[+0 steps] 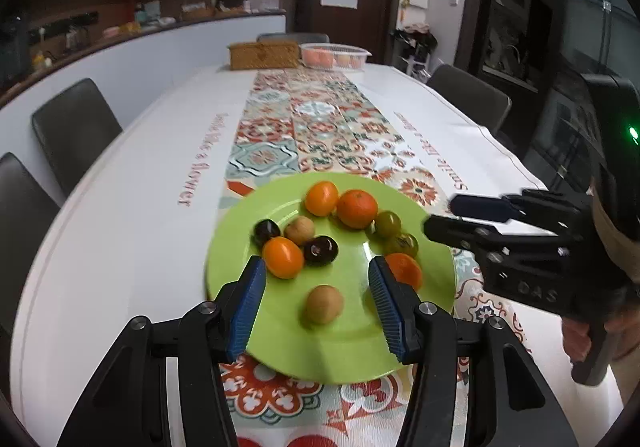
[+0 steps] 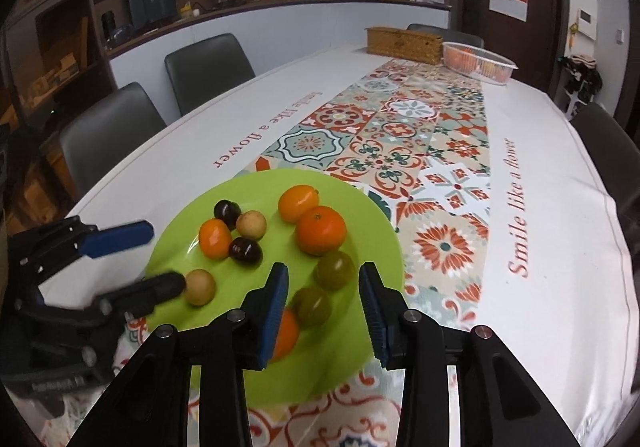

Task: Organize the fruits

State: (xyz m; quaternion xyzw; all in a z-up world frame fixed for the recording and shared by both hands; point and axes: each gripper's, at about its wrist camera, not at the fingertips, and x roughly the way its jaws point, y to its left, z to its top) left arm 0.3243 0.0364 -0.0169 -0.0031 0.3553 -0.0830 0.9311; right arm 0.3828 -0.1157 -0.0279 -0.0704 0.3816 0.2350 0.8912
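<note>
Fruit crowds green plate (image 1: 280,347); left gripper (image 1: 317,299), right gripper (image 2: 323,313) both spread, empty; wicker box (image 1: 264,55) far.

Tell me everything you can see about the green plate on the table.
The green plate is round, lime coloured, smooth and glossy, plastic or glazed by its sheen, with a shallow raised rim. It lies flat at the near end of the table, mostly on the patterned runner, its left edge over the white cloth. It carries nine small fruits: four orange, two dark, two greenish, two tan. The left tool is open around a tan fruit; the right tool is open above the greenish ones.
</note>
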